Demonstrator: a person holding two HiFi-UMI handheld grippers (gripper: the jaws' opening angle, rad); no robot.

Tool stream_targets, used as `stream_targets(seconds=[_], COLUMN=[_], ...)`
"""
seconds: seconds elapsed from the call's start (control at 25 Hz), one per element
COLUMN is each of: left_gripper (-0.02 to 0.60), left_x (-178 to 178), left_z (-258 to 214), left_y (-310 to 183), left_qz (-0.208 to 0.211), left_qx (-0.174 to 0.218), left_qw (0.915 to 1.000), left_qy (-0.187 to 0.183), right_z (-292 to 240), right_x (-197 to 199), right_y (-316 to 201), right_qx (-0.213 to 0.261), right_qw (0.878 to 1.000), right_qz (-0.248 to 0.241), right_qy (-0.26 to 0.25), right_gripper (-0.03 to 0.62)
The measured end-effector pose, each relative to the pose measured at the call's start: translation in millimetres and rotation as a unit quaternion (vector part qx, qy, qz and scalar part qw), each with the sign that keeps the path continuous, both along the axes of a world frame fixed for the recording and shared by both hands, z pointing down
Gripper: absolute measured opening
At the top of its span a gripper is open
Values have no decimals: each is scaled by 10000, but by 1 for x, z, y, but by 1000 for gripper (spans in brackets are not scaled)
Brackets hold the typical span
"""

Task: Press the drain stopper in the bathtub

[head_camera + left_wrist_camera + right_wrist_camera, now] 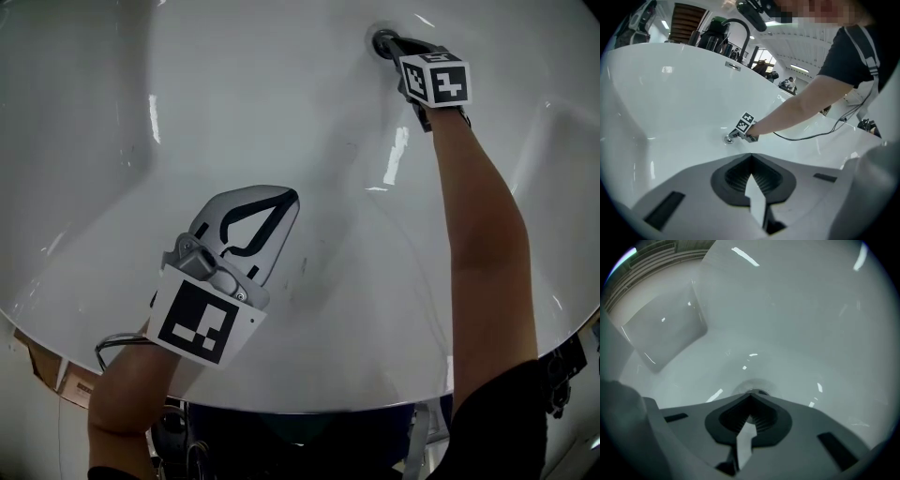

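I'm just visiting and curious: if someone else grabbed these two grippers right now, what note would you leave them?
Right gripper: jaws shut, holding nothing, tips at the drain stopper in the bathtub.
Left gripper: jaws shut, holding nothing, held over the tub, well away from the drain.
Done: the right gripper is lined up on the stopper. Whether the stopper is pushed down cannot be told.
Left: press the stopper firmly, then lift away.
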State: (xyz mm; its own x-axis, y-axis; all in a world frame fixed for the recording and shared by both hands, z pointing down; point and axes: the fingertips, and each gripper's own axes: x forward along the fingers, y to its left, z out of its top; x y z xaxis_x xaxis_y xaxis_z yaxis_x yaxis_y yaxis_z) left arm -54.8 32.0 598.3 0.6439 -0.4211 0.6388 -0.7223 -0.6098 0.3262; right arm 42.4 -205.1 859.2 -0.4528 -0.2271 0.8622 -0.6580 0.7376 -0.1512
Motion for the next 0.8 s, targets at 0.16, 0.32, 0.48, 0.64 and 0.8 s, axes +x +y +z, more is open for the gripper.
stream_targets(seconds=[0.16,0.32,0.48,0.64,0.8], left_gripper=[8,8,8,8,8], left_x=[-5,-8,-8,-13,-21], left_z=[4,1,0,-3,-6], left_y=[-3,-8,-8,-14,-20], left_qz=[-214,-454,-391,-160,-617], left_qx=[-143,-268,-269,-150,-318], left_qw=[9995,9978,9979,9993,9965], left_qy=[196,406,445,289,457], right_z=[11,17,27,30,30], right_x=[3,2,5,4,5], right_y=[-3,-3,0,-3,-2], right_qx=[-79,-96,-230,-335,-380], right_qw=[9997,9992,9985,9981,9976], right_qz=[19,10,85,168,114], right_qy=[251,388,487,480,569], right_gripper=[11,11,11,11,11])
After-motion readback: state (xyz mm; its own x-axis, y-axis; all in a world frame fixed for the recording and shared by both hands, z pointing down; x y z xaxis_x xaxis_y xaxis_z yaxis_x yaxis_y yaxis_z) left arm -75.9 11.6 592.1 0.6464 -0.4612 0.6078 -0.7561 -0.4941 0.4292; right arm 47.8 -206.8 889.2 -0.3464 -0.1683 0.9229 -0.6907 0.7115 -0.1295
